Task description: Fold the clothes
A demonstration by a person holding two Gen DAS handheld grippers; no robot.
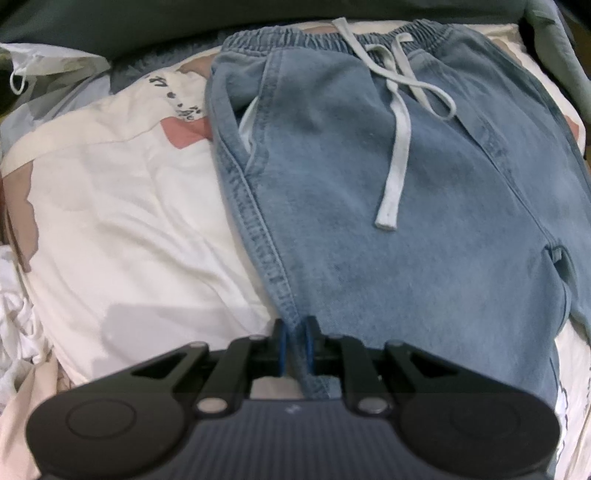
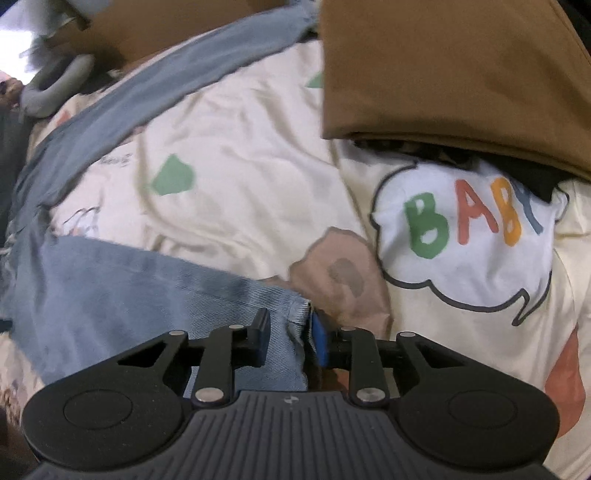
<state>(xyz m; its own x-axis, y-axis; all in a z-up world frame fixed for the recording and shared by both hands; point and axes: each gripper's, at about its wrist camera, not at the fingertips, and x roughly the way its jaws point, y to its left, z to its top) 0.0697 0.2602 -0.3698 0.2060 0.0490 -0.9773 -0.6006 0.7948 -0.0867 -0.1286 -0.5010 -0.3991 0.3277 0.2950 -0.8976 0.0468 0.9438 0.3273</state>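
Light blue denim jeans [image 1: 388,206] with an elastic waistband and a white drawstring [image 1: 397,122] lie flat on a printed bedsheet [image 1: 129,221], waistband at the far end. My left gripper [image 1: 295,334] is shut on the jeans' left side seam, and the cloth runs down between the fingers. In the right wrist view a leg end of the jeans [image 2: 147,291] lies at the lower left. My right gripper [image 2: 290,332] holds its corner, with bunched denim filling the gap between the blue pads.
A brown garment [image 2: 443,74] lies at the top right over the sheet's "BABY" speech-bubble print [image 2: 465,236]. A grey-blue cloth strip [image 2: 166,85] crosses the sheet [image 2: 240,166] diagonally. White crumpled cloth [image 1: 14,314] sits at the left edge, and dark bedding [image 1: 110,22] lies behind.
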